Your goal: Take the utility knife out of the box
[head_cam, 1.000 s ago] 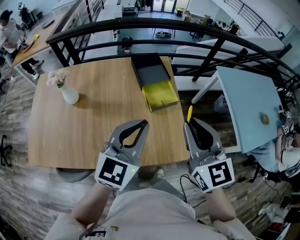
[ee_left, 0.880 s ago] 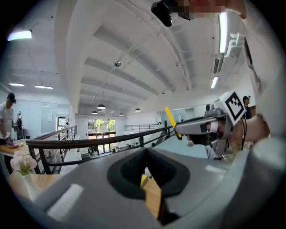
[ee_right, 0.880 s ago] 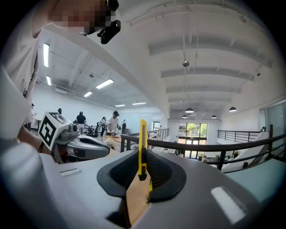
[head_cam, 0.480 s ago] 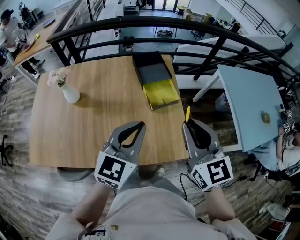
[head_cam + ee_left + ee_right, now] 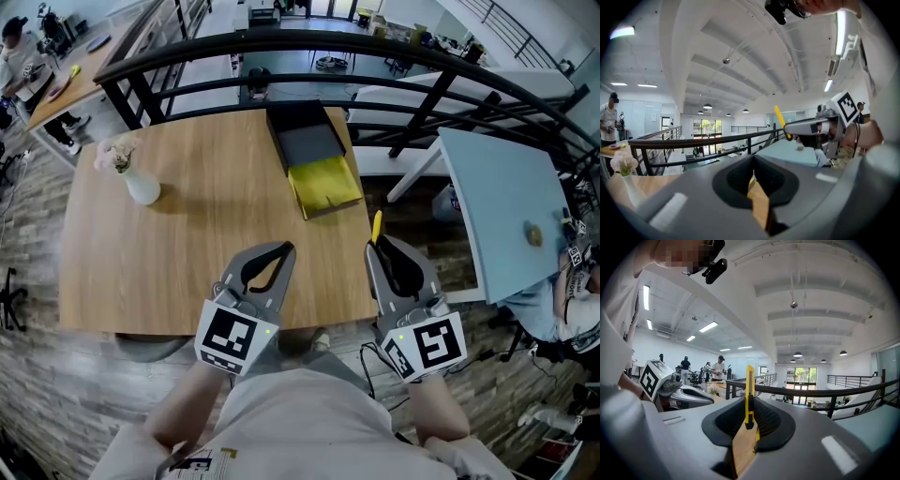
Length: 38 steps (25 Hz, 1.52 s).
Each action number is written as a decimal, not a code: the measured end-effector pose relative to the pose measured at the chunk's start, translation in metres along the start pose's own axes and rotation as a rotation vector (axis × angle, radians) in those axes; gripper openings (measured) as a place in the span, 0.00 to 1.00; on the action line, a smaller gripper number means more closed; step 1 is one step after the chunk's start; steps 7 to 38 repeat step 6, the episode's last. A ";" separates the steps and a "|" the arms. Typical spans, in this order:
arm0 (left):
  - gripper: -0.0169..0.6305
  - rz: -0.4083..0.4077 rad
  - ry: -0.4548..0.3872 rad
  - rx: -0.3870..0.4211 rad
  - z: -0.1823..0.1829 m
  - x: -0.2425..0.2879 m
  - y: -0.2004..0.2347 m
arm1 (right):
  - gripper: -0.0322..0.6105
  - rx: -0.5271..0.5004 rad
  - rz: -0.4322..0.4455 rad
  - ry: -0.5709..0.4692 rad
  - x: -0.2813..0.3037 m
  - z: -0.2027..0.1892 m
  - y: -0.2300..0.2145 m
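A yellow utility knife stands upright between the jaws of my right gripper, which is shut on it just off the table's right front corner. In the right gripper view the knife sticks up past the pads of that gripper. My left gripper hovers over the table's front edge, shut with nothing in it; in its own view the jaws meet. The open black box with a yellow part lies at the table's far right, well ahead of both grippers.
The wooden table carries a white vase with flowers at its left. A black railing runs behind the table. A pale blue tabletop stands to the right. People stand at desks far off on the left.
My left gripper has sunk slightly. The right gripper keeps still with the knife in it.
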<state>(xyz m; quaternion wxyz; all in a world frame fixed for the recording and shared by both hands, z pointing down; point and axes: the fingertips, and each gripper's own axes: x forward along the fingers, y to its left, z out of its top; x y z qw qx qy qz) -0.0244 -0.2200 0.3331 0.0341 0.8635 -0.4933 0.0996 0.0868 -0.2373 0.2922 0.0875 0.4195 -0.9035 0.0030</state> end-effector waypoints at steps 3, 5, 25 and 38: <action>0.03 -0.003 0.001 0.001 0.001 0.001 0.001 | 0.14 0.003 -0.001 0.000 0.002 0.001 -0.001; 0.03 -0.004 0.002 0.000 0.002 0.000 0.002 | 0.14 0.004 -0.001 0.001 0.003 0.002 -0.001; 0.03 -0.004 0.002 -0.001 0.002 0.000 0.003 | 0.14 0.004 -0.001 0.001 0.003 0.002 -0.001; 0.03 -0.004 0.002 -0.001 0.002 0.000 0.003 | 0.14 0.004 -0.001 0.001 0.003 0.002 -0.001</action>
